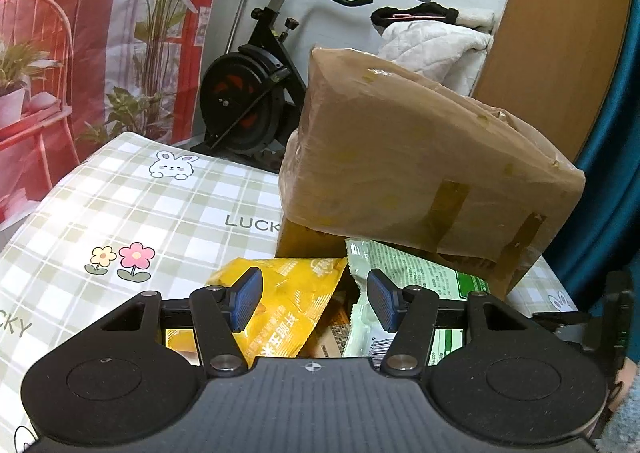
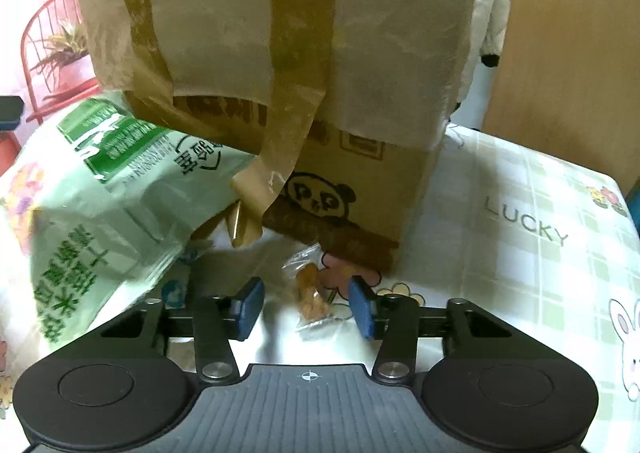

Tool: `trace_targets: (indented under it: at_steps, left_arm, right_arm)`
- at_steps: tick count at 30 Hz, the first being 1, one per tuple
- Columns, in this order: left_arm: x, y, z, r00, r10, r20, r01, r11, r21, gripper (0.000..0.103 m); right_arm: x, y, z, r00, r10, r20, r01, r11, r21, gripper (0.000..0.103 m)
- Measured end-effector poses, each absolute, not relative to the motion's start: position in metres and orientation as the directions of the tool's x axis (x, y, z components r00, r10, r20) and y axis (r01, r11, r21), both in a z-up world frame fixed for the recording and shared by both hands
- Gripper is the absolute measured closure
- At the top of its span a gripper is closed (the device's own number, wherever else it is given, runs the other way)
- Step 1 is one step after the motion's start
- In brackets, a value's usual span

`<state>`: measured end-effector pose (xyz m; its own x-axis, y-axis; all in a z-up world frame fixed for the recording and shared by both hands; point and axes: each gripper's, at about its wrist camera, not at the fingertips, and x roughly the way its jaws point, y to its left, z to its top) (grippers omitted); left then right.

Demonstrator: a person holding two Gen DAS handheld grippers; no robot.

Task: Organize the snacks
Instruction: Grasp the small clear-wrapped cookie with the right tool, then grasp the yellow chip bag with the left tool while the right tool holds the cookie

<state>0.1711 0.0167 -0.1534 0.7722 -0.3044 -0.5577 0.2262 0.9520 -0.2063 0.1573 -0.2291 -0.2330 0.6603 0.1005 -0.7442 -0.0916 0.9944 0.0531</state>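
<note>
Right claw (image 2: 306, 307) spread wide, empty, low over the table (image 2: 520, 213). Small clear snack packet (image 2: 310, 297) directly between its fingers, long axis running away toward the cardboard box (image 2: 352, 189), so probably the nearer hand for it. Left claw (image 1: 314, 301) also spread, above yellow bag (image 1: 288, 305) and green bag (image 1: 404, 293) beside the box.

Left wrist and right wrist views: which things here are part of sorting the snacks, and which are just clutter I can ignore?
Part of the job:
- yellow snack bag
- green snack bag
- small clear snack packet, between the open right gripper fingers
- taped cardboard box
- left gripper, open above the bags

Just lying about:
- exercise bike
- white quilt
- checked tablecloth
</note>
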Motion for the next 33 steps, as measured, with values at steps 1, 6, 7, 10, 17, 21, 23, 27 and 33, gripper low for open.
trace_targets:
  at_steps: [1,6,7,10,17,21,23,27,33]
  left_arm:
    - [0.171,0.017,-0.154,0.771,-0.304,-0.56,0.226,0.952,-0.206,0.043]
    - [0.17,0.023,-0.158,0.759,-0.307,-0.575,0.22,0.951,-0.217,0.043]
    - [0.17,0.024,-0.159,0.756,-0.308,-0.577,0.222,0.951,-0.217,0.043]
    - [0.167,0.024,-0.163,0.753,-0.308,-0.581,0.225,0.951,-0.213,0.043]
    - [0.164,0.034,-0.168,0.746,-0.296,-0.597,0.234,0.955,-0.181,0.043]
    - [0.155,0.033,-0.173,0.721,-0.323,-0.614,0.29,0.944,-0.156,0.043]
    - [0.15,0.034,-0.18,0.706,-0.325,-0.629,0.286,0.944,-0.166,0.044]
    - [0.143,0.036,-0.193,0.666,-0.374,-0.646,0.286,0.927,-0.242,0.048]
    - [0.132,0.029,-0.201,0.623,-0.416,-0.662,0.318,0.908,-0.271,0.048]
  right_arm:
    - [0.158,-0.229,-0.236,0.662,0.094,-0.743,-0.082,0.995,0.053,0.068]
    - [0.149,-0.233,-0.237,0.687,0.073,-0.723,-0.025,0.997,0.078,0.088]
    - [0.145,-0.234,-0.238,0.69,0.074,-0.72,-0.014,0.996,0.089,0.088]
    - [0.131,-0.238,-0.238,0.703,0.074,-0.707,0.034,0.99,0.137,0.089]
    - [0.099,-0.243,-0.233,0.743,0.089,-0.664,0.093,0.968,0.234,0.089]
    - [0.092,-0.236,-0.229,0.74,0.111,-0.663,0.091,0.961,0.262,0.089]
    - [0.09,-0.232,-0.23,0.738,0.117,-0.665,0.08,0.963,0.259,0.089]
    - [0.09,-0.224,-0.234,0.728,0.128,-0.673,0.057,0.967,0.247,0.089]
    - [0.085,-0.22,-0.236,0.723,0.133,-0.678,0.06,0.966,0.253,0.089]
